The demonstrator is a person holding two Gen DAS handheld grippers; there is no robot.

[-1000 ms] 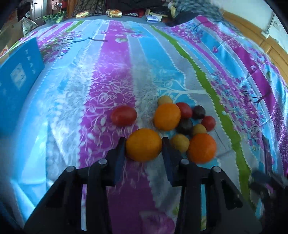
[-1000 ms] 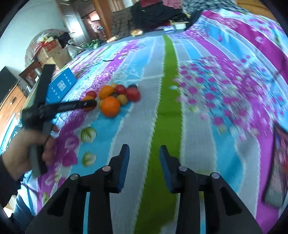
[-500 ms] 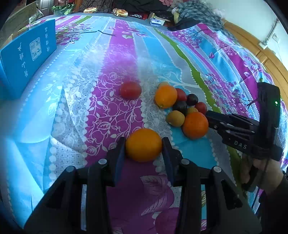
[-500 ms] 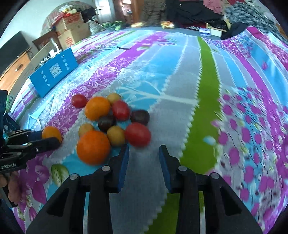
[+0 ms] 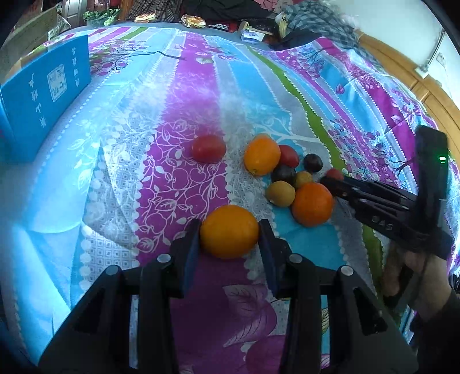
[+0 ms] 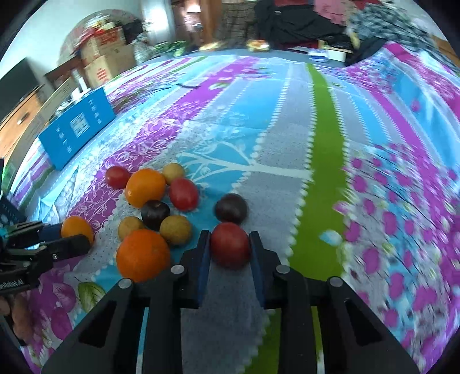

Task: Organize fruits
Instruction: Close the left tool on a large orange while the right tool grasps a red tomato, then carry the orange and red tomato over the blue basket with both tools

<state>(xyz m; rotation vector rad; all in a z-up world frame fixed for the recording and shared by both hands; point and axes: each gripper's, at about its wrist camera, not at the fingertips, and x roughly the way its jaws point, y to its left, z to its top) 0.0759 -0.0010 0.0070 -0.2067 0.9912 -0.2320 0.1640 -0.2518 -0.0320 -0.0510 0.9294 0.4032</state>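
Note:
My left gripper [image 5: 230, 238] is shut on a yellow-orange orange [image 5: 229, 231], held low over the striped bedsheet [image 5: 178, 184], apart from the fruit pile. The pile holds two more oranges [image 6: 145, 187] [image 6: 143, 254], red tomatoes [image 6: 184, 193], dark plums [image 6: 231, 207] and small yellow fruits [image 6: 175, 230]. At the pile's near right edge my right gripper [image 6: 230, 234] has its jaws closing on a red tomato [image 6: 230, 247], and both pads touch its sides. A lone red tomato [image 5: 209, 148] lies left of the pile. The right gripper [image 5: 330, 182] also shows in the left wrist view.
A blue box [image 5: 43, 95] stands on the sheet at the far left. Clothes and small items crowd the far end of the bed [image 5: 258, 17]. A wooden board [image 5: 425, 86] runs along the right side. Cardboard boxes [image 6: 100, 60] stand beyond the bed.
My right gripper swept in from the right to the pile and narrowed its jaws around the red tomato. The left gripper kept its hold on the orange, a little back from the pile.

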